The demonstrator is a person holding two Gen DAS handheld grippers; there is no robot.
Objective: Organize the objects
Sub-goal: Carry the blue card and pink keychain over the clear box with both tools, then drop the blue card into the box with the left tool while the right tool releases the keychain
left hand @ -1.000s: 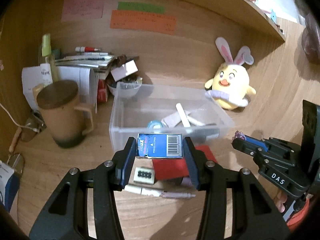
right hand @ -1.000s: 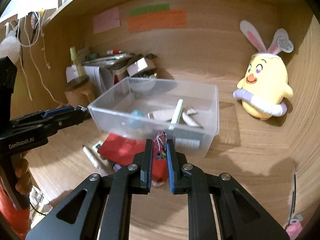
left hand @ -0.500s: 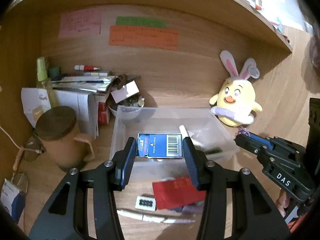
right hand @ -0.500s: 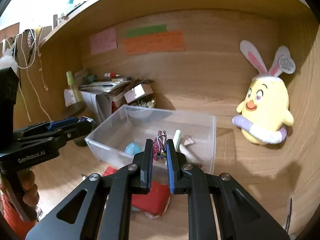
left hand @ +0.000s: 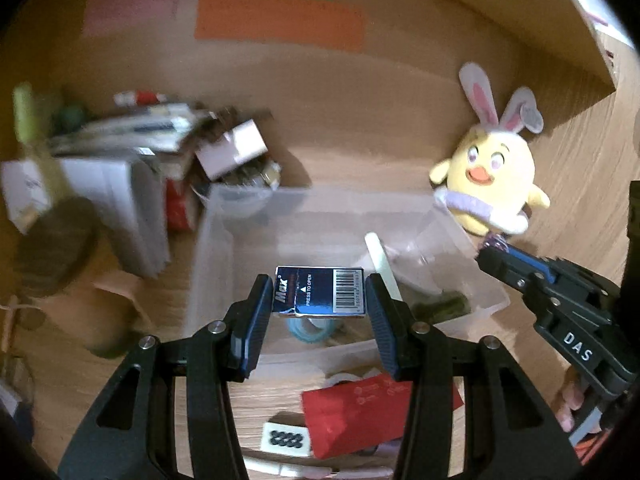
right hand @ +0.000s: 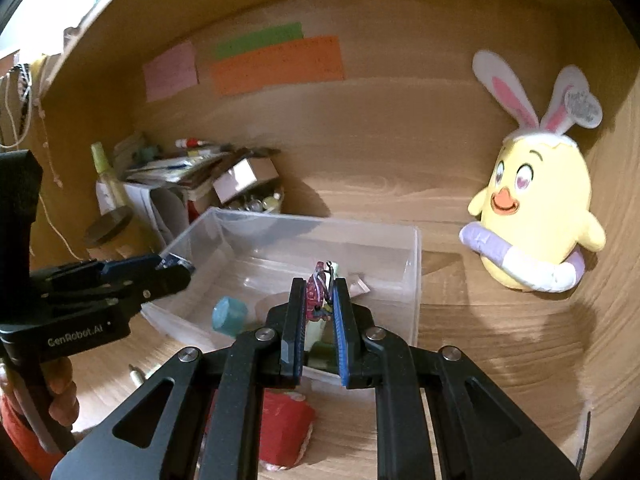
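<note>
Left gripper (left hand: 320, 300) pinching a blue staple box (left hand: 320, 291) and right gripper (right hand: 318, 300) clamped on what seems a small pink trinket (right hand: 317, 294) hover above the clear plastic bin (right hand: 414, 280), directly below both.

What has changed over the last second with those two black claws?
Both grippers carried their loads forward over the clear bin: the left gripper its blue box, the right gripper a small pink trinket. Neither grip changed; the desk items stayed put.
</note>
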